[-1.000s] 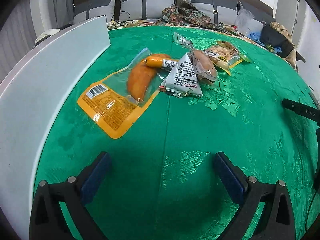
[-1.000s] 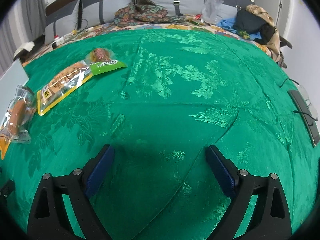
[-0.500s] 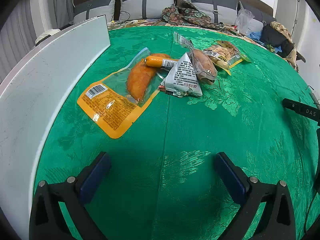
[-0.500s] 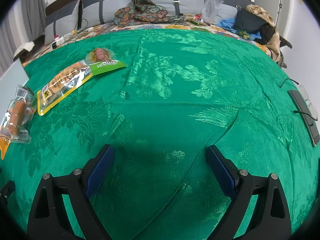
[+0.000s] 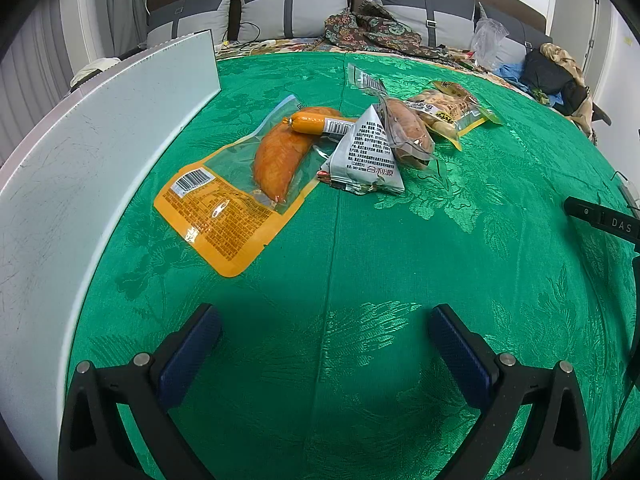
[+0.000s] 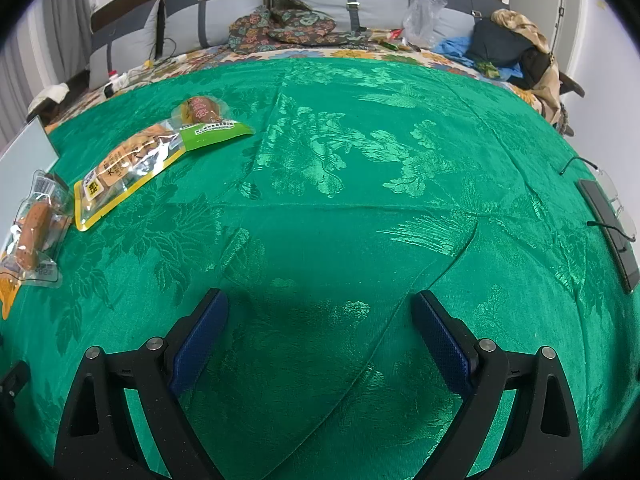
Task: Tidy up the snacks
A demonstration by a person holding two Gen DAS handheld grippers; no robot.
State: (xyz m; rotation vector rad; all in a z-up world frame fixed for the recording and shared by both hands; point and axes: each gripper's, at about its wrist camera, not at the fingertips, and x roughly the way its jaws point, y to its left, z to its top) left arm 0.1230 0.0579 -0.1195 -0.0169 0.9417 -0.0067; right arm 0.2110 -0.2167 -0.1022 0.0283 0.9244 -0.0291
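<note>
Snacks clustered on green worktop (image 5: 400, 240), both grippers spread, holding nothing.
Orange pouch (image 5: 236, 196) lies beside white panel (image 5: 80, 152); sausage stick (image 5: 320, 124) rests across it, touching triangular grey pack (image 5: 366, 152); clear pack (image 5: 406, 132) leans on that. Yellow-green pack (image 6: 136, 164) farther back. Left gripper (image 5: 324, 344) and right gripper (image 6: 320, 332) hover well short of the pile.

green tablecloth (image 6: 360, 184) | white panel (image 5: 92, 128) – left edge | grey cushions (image 5: 288, 8) behind | dark slab (image 6: 608, 228) – right edge
</note>
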